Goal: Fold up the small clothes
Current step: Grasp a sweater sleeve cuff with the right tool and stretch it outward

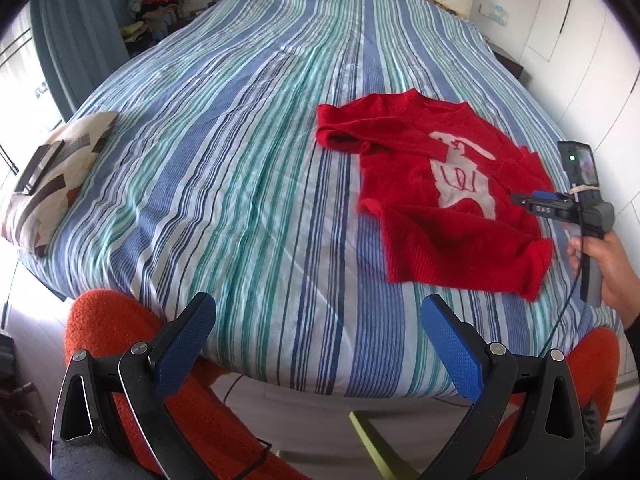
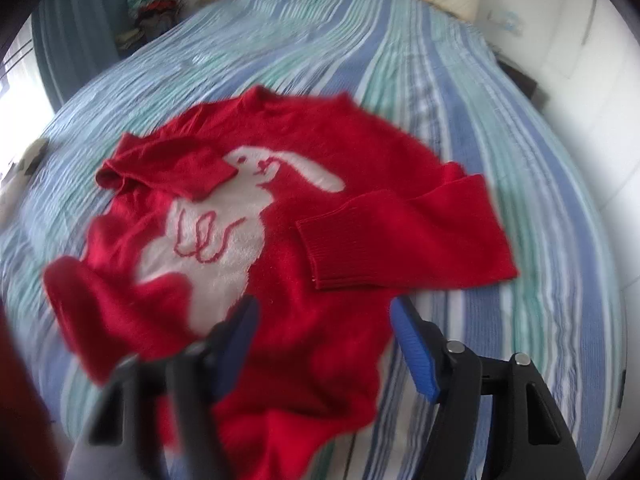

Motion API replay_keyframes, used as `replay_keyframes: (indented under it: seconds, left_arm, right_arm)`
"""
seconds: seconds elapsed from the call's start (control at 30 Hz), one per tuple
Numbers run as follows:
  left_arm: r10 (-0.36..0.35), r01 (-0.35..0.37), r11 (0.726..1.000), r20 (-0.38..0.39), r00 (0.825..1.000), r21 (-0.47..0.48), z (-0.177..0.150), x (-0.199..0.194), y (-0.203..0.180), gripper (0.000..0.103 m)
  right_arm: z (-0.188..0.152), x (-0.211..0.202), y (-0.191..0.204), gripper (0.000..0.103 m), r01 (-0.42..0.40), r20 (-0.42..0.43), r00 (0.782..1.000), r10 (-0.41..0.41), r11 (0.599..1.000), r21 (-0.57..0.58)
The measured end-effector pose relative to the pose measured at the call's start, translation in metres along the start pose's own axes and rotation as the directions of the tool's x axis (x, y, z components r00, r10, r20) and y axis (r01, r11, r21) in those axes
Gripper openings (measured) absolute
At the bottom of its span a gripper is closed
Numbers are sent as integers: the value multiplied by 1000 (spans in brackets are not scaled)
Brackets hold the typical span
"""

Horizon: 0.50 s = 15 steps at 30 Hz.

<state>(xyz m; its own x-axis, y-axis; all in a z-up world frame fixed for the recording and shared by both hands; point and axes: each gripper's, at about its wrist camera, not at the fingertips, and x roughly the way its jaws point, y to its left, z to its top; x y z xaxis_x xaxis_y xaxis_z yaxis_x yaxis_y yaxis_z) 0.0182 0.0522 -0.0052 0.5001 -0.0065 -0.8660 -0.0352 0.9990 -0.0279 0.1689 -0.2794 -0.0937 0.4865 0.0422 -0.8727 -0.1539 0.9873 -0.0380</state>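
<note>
My left gripper (image 1: 318, 320) has its blue pads spread wide with nothing between them, held back over the near edge of the bed (image 1: 224, 152), my orange-clad knees below it. Ahead of it and off to its right lies the red sweater (image 1: 440, 200), flat on the striped bedcover (image 1: 248, 184), well apart from this tool's fingers. At the right edge of the left wrist view my right hand (image 1: 608, 264) holds the other tool's handle beside the sweater's lower corner.

My right gripper (image 2: 324, 320) is also spread open and empty, hovering just above the sweater (image 2: 320, 280); its left finger (image 2: 236, 344) is over the red knit below the white rabbit design (image 2: 216, 236), its right finger (image 2: 416, 352) over the sweater's right edge where the stripes begin. This view is blurred, so I cannot tell whether either pad touches the cloth.

Beyond the fingers, one sleeve (image 2: 404, 236) is folded in across the chest from the right, its ribbed cuff beside the rabbit. The other sleeve (image 2: 168, 164) is folded in from the left, overlapping the rabbit's head.

Far to the left of my left tool sits a patterned cushion (image 1: 56, 176) with a dark phone (image 1: 38, 168) on it
</note>
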Motion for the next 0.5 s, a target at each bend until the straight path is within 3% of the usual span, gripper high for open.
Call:
replay_keyframes:
  seconds: [0.1, 0.13, 0.17, 0.23, 0.27, 0.4, 0.5]
  left_arm:
    - [21, -21, 1000, -12, 1000, 7, -2, 2, -1, 102]
    - [30, -29, 1000, -19, 999, 11, -1, 3, -1, 102]
    - [37, -37, 999, -24, 999, 14, -1, 2, 0, 102]
    - [52, -51, 998, -14, 999, 19, -1, 0, 1, 102]
    - [59, -59, 998, -8, 998, 19, -1, 0, 1, 102]
    - [51, -51, 998, -32, 998, 21, -2, 8, -3, 102]
    - [27, -25, 999, -53, 998, 39, -2, 12, -15, 102]
  right_arm:
    - [8, 52, 4, 66, 0, -49, 999, -2, 999, -46]
    - [9, 64, 1, 61, -11, -57, 998, 8, 999, -43]
    - [10, 73, -5, 52, -31, -60, 998, 30, 999, -25]
    - [13, 72, -28, 11, -61, -32, 998, 62, 997, 48]
    - [15, 60, -47, 6, -90, 7, 996, 89, 989, 116]
    - [6, -7, -137, 5, -51, 152, 988, 3, 948, 313]
    - [-15, -51, -224, 5, 2, 185, 977, -110, 863, 505]
